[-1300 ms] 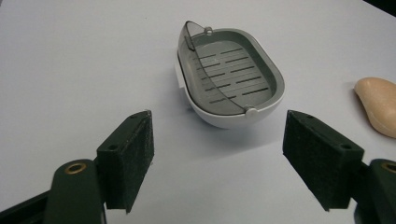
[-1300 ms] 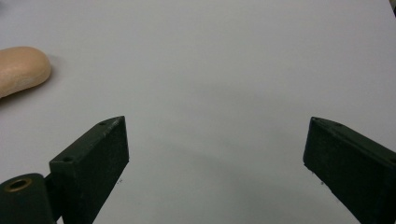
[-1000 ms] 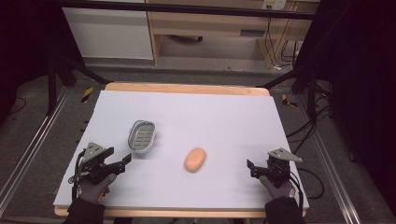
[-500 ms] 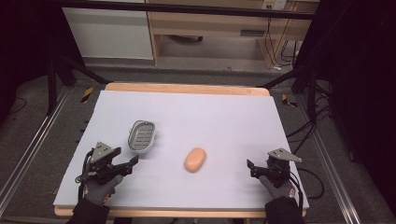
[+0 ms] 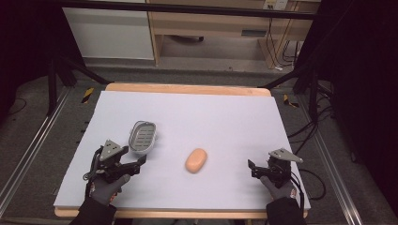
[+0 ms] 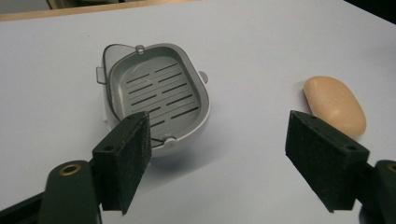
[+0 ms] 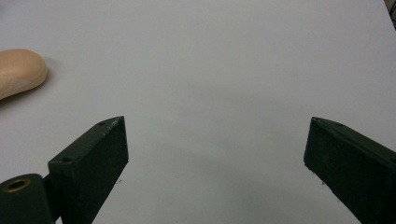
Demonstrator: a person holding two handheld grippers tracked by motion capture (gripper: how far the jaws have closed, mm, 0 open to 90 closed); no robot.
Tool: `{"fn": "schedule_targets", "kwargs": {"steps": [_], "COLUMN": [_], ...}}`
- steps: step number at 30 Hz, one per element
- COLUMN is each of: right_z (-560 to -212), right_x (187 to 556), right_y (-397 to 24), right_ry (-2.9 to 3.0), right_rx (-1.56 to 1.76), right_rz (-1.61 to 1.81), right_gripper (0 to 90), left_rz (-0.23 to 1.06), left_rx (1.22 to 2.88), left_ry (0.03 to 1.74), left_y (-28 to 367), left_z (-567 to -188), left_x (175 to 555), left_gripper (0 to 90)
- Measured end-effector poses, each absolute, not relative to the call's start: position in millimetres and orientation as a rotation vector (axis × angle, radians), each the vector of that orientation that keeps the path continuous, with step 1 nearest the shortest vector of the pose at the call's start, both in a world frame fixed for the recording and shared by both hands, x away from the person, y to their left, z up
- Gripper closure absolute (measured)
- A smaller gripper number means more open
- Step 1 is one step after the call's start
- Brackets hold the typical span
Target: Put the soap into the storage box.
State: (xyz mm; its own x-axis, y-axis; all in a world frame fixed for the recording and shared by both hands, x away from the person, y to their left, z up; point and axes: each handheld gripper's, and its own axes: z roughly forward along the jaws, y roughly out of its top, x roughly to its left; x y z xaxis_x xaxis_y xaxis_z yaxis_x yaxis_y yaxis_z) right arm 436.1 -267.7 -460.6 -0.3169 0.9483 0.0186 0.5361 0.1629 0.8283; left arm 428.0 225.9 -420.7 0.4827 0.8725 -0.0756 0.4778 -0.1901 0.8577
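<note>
Left gripper (image 5: 141, 161) open just short of the soap dish (image 5: 141, 136), probably lining up a grab. Right gripper (image 5: 253, 168) open, parked well clear of the soap (image 5: 196, 161).

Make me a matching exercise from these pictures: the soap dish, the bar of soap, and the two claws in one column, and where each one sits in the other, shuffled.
Things:
1. grey slotted plastic soap dish
2. peach oval bar of soap
3. left claw
4. right claw

Places:
A. near the table's right edge, open
B. middle of the white sheet
C. just short of the dish, open
D. left of the soap, empty

Pairs: 1-D, 2-B, 3-C, 4-A
</note>
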Motion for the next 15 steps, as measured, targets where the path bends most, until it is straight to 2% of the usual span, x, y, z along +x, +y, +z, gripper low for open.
{"fn": "schedule_targets", "kwargs": {"steps": [15], "right_z": [-459.0], "right_x": [436.0], "right_y": [-268.6], "right_ry": [1.905], "right_rx": [1.405], "right_rz": [1.049], "right_gripper": [6.2], "left_rz": [0.547], "left_rx": [1.847], "left_ry": [1.078], "left_y": [200.5], "left_z": [-407.2], "left_x": [437.6], "left_gripper": [21.8]}}
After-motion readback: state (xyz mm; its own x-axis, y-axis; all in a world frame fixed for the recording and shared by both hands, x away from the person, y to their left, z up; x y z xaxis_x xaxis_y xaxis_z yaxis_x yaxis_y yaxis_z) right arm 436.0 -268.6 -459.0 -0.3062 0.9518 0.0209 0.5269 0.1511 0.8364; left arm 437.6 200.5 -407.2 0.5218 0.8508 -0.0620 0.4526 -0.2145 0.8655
